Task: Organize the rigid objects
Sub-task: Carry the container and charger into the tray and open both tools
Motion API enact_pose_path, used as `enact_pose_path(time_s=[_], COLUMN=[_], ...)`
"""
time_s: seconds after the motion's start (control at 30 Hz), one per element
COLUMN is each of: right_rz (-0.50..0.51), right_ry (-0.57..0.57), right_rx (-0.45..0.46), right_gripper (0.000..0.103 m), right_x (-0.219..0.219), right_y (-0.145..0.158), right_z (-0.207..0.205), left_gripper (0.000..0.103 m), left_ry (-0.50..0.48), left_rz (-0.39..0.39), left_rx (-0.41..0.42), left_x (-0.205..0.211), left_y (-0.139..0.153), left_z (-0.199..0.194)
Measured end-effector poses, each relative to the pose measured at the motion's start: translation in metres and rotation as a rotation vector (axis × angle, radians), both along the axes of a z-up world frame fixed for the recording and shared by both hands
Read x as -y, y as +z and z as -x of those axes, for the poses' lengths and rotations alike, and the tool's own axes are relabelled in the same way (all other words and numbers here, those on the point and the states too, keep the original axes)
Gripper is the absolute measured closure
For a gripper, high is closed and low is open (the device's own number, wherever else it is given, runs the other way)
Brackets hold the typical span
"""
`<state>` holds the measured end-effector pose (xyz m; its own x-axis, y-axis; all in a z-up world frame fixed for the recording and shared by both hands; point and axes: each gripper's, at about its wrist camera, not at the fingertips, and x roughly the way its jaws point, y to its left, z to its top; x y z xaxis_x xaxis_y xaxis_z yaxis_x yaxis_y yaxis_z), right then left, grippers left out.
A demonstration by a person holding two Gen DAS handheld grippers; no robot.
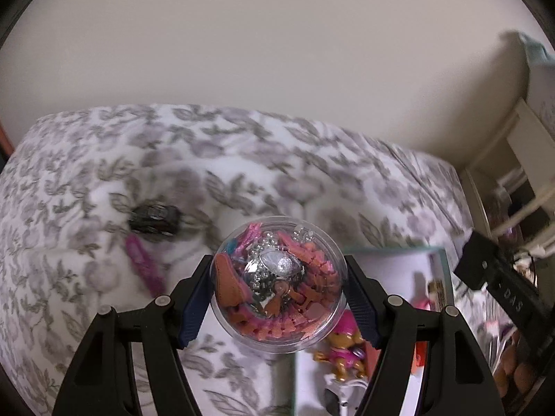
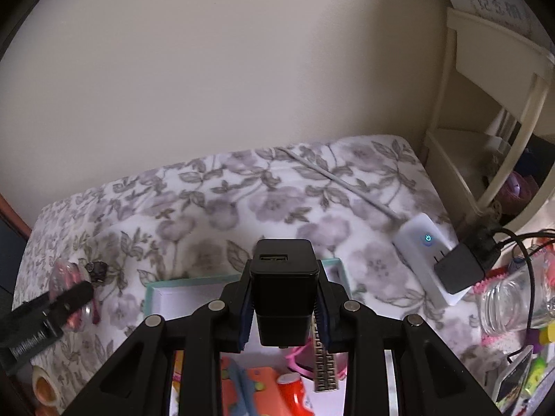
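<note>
Floral bedding (image 1: 104, 159) covered the bed below a plain cream wall (image 1: 277, 34), and we worked above it with both grippers. Our left gripper (image 1: 278, 286) was clenched on a clear ball (image 1: 278, 284), its blue-padded fingers (image 1: 194, 298) pressing the ball's two sides. Inside the ball we saw orange and pink pieces, silver beads and a glittery oval, too jumbled to name further. Beyond it, towards the bed's far left, a dark toy car (image 1: 154, 220) lay on the bedding, with a pink strip (image 1: 144, 265) touching or just beside its near side. Under the ball's right side sat a teal-edged white box (image 1: 440, 260); a small toy dog in pink (image 1: 343, 350) lay in it near the ball.

Our right gripper (image 2: 283, 298) was clenched on a black charger (image 2: 283, 291), held upright with its USB port facing the camera. The same box (image 2: 152, 291) lay just behind and beneath it, holding a pink item (image 2: 305, 360) and a patterned strip (image 2: 324, 371). At the bed's right edge a white power strip (image 2: 421, 253) showed a lit blue light, with a black plug (image 2: 458, 270) in it and dark cables running off right. A clear jar (image 2: 510, 305) lay on its side near that plug. A cream shelf (image 2: 485, 86) stood by the bed's right corner
</note>
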<state>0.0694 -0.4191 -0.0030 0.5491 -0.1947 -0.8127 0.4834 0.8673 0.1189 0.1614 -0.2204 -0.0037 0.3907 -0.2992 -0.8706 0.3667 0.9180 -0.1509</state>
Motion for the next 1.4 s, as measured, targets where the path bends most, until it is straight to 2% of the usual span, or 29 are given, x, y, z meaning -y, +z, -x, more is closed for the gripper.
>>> enact_pose_path(time_s=[0.23,0.3,0.47,0.6,1.23,1.33,1.4], right_rz=[-0.072,-0.070,-0.088,-0.090,-0.077,-0.064,-0.051], right_ry=[0.031,0.037,0.068,0.084,0.073,0.070,0.066], right_rx=[-0.067,-0.114,-0.169,-0.204,-0.240,-0.241,-0.238], right_gripper=[0.072,0.072,0.072,0.072,0.071,0.069,0.061], right_x=[0.003,0.001,-0.005,-0.010,-0.015,-0.015,-0.015], right_y=[-0.033,-0.047,-0.068,-0.078,-0.084,-0.083,-0.081], right_z=[-0.009,-0.014,-0.021,-0.023,-0.028,-0.028,-0.027], left_gripper=[0.030,0.030,0.030,0.030,0.030,0.030,0.030], left_ry=[-0.076,-0.086,-0.110,-0.125,-0.184,-0.182,-0.180], left_rz=[-0.041,-0.055,-0.070,-0.086,-0.087,-0.086,-0.084], left_rx=[-0.030,-0.036,-0.073,-0.071,-0.062,-0.068,-0.069], left_x=[0.029,0.032,0.038,0.042,0.051,0.051,0.050], left_y=[-0.029,-0.037,-0.053,-0.057,-0.060,-0.061,-0.061], left_z=[0.012,0.012,0.014,0.016,0.022,0.022,0.022])
